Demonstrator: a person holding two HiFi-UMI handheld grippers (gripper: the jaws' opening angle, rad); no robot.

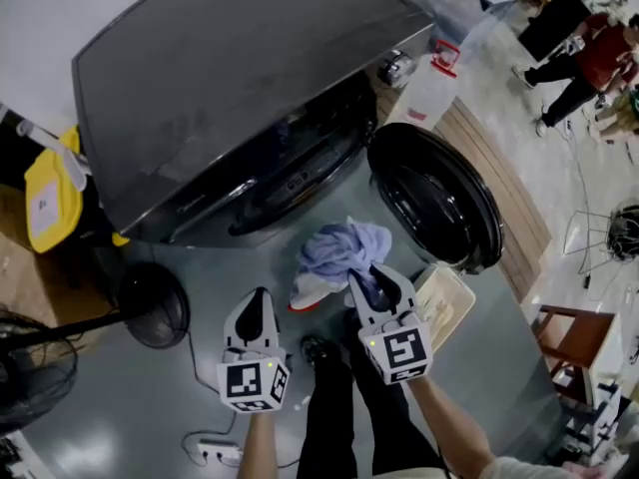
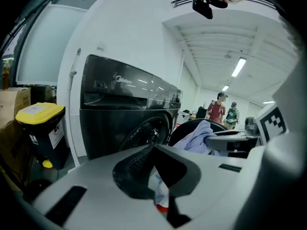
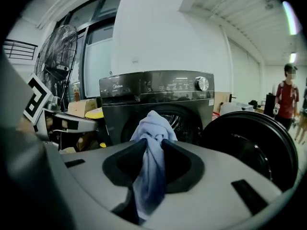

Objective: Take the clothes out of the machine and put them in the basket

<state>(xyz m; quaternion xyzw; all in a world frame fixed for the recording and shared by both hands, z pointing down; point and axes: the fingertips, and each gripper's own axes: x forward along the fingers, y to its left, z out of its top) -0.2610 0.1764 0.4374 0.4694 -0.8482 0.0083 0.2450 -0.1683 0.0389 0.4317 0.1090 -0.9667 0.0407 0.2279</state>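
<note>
A light blue garment with a white and red piece hanging under it is bunched in front of the dark washing machine. My right gripper is shut on it; in the right gripper view the cloth stands up between the pads and hangs down below them. My left gripper is to the left of the cloth, apart from it, with its jaws together and nothing in them. The round door is swung open to the right. A pale basket sits on the floor just right of my right gripper, partly hidden by it.
A yellow-lidded bin stands left of the machine, with a floor fan in front of it. A white jug sits by the machine's right side. A power strip lies near my feet. Two people stand far right.
</note>
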